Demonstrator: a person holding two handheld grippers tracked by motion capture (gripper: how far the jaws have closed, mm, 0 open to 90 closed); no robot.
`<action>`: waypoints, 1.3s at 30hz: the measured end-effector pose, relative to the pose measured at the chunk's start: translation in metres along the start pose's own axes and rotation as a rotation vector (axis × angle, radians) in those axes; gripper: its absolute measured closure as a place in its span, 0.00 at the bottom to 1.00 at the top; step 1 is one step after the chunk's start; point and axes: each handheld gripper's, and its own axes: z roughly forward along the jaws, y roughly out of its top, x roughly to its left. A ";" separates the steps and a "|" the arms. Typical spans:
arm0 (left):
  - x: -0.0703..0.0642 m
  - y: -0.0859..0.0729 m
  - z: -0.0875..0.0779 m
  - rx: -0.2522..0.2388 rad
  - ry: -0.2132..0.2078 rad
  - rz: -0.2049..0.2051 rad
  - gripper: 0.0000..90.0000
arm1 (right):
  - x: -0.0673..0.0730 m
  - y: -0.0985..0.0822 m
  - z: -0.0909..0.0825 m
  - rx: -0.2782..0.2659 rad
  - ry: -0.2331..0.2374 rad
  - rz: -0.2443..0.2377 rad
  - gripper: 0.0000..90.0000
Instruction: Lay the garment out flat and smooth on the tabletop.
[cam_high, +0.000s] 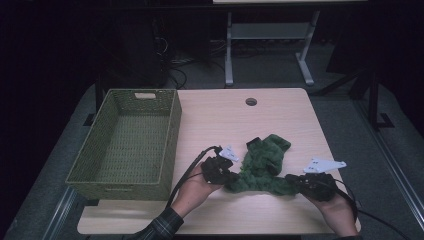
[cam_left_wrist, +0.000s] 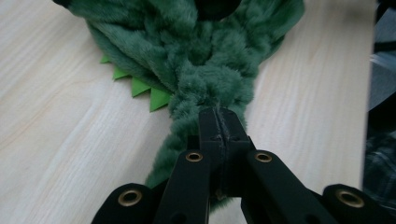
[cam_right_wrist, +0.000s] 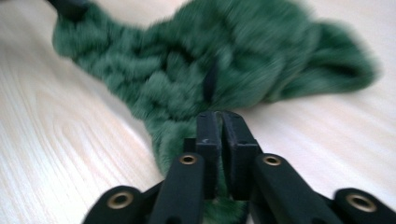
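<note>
The left gripper has its jaws clenched on a fold of the green plush cloth, the two black pads pressed together with fur bunched between and beneath them. A row of bright green felt points sticks out from the cloth's edge just beside that grip, lying flat on the counter. The right gripper is likewise clamped on the cloth, fur squeezed up between its pads; this view is blurred.

In the high view the left gripper holds the cloth's near left end and the right gripper its near right end, so the cloth runs between them and stretches away toward the counter's middle. It lies on the right half of the counter, near the front edge and short of the right edge. The hands come in over the front edge.

A green woven basket stands on the left, its long side just beside the left gripper and its outer wall overhanging the counter's left edge. Bare counter lies open beyond the cloth, up to a round cable hole near the far edge.
</note>
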 end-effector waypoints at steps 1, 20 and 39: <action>0.005 -0.002 0.008 0.039 0.028 0.006 0.99 | 0.001 -0.001 0.006 0.020 0.010 0.003 0.98; -0.001 -0.044 0.006 0.107 -0.028 -0.027 1.00 | 0.023 -0.008 0.028 0.108 0.089 -0.047 1.00; 0.028 0.005 -0.025 -0.049 0.015 0.007 0.73 | 0.028 0.004 0.014 0.021 0.051 -0.015 0.74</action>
